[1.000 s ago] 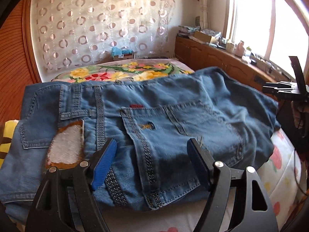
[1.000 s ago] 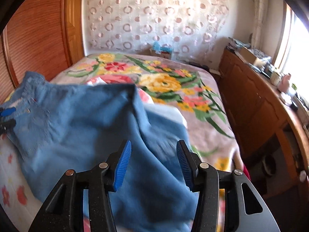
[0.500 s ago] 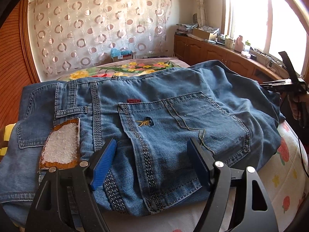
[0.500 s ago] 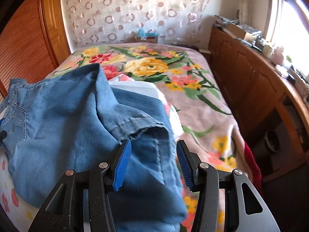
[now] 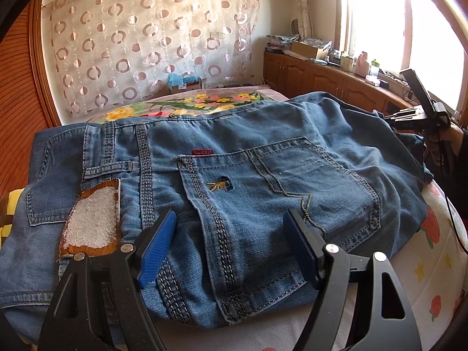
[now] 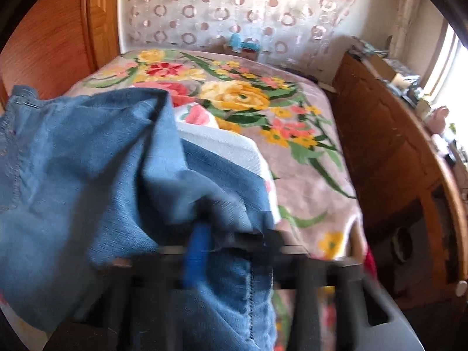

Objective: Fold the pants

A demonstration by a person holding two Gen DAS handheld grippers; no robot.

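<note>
Jaws of left gripper (image 5: pixel 228 251) gape over jeans (image 5: pixel 234 193); right gripper (image 6: pixel 234 251) pinches denim.

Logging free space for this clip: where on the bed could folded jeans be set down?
Free: floral blanket between jeans and wooden cabinets. Also the strawberry sheet, right of the jeans. Crowded: jeans fill the near bed; windowsill counter is cluttered.

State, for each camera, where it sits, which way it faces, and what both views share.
Left wrist: on the left gripper, low over the jeans, facing the curtain; open fingers show.
Right wrist: on the right gripper, blurred, facing up the bed; fingers seem shut on denim.
Shared: jeans, curtain, bed, cabinets.
</note>
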